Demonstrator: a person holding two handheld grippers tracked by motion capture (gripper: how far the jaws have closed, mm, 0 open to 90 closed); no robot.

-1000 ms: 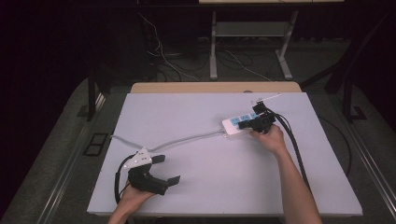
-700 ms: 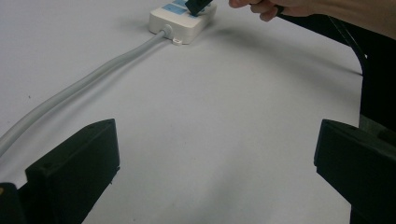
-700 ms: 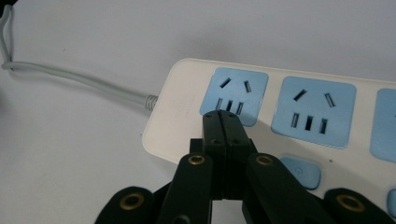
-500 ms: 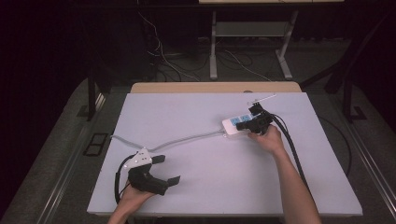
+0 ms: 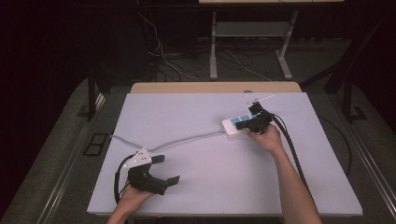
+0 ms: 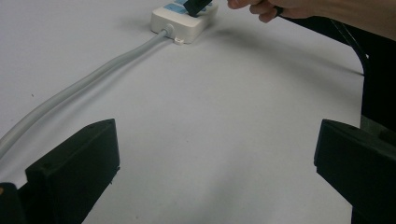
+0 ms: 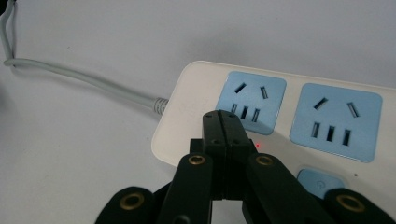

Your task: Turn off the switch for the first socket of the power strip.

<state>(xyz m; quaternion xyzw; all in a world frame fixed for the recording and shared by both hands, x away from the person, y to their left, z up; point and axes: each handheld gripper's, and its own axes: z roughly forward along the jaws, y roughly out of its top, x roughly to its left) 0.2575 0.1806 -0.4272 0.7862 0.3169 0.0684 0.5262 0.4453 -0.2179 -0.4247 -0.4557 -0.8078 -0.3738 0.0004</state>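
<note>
Pressing my closed right gripper (image 7: 223,122) on the power strip (image 7: 280,116) beside its blue switch (image 7: 320,181), I judge I must next push that switch, while my left gripper (image 5: 164,169) rests wide open far from the strip.

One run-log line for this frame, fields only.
right tool: shut, tips over power strip near its button | left tool: open, empty, on table | strip's cord: lying across table

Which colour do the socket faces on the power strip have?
Light blue socket faces on a white power strip, seen best in the right gripper view.
</note>
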